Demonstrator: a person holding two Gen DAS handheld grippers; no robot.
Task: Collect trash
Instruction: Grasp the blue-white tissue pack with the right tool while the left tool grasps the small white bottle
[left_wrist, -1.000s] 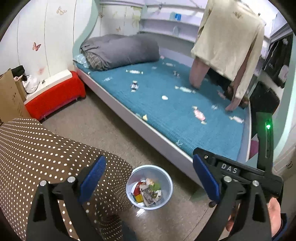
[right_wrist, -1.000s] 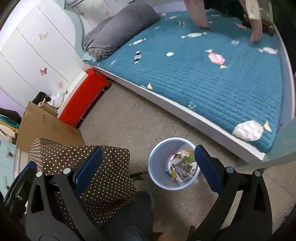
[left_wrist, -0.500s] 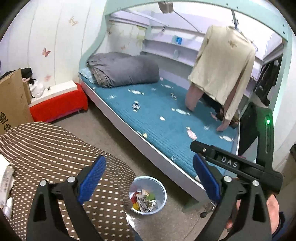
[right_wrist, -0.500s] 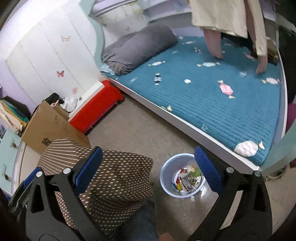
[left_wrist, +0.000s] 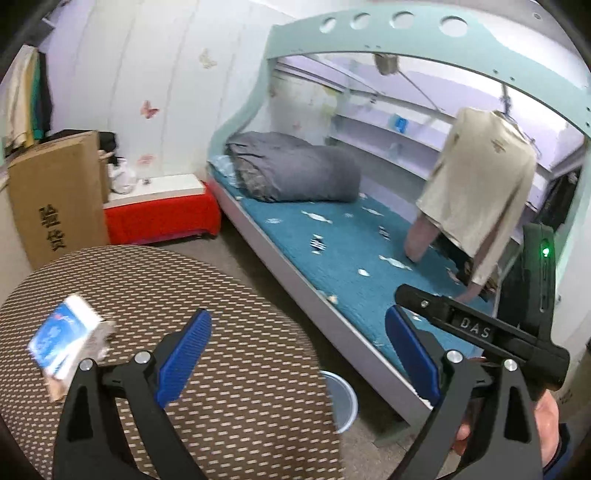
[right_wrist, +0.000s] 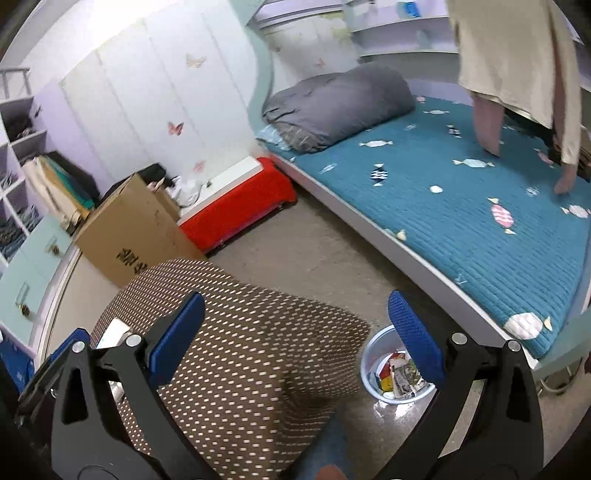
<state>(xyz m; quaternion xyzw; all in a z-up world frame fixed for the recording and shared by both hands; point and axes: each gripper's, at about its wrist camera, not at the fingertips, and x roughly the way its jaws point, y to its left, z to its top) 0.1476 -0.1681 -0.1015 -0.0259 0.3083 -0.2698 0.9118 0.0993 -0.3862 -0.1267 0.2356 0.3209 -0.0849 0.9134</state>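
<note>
A blue-and-white wrapper (left_wrist: 64, 343) lies on the brown dotted table (left_wrist: 184, 280), left of my open, empty left gripper (left_wrist: 299, 354). A pale piece on the same table (right_wrist: 258, 354) shows in the right wrist view (right_wrist: 114, 330), partly behind the left finger. A pale blue waste bin (right_wrist: 397, 371) with several scraps in it stands on the floor right of the table; its rim peeks past the table edge in the left wrist view (left_wrist: 341, 402). My right gripper (right_wrist: 295, 338) is open and empty, above the table's right part and the bin.
A bed with a teal mattress (right_wrist: 461, 192) and a grey rolled duvet (left_wrist: 295, 173) runs along the right. A red box (right_wrist: 236, 203) and a cardboard box (left_wrist: 55, 199) stand by the wall. A beige garment (left_wrist: 480, 184) hangs over the bed.
Both grippers have risen and tilted up. The table top with the wrapper has come into the left view, and the bin has slid low and mostly out of that view.
</note>
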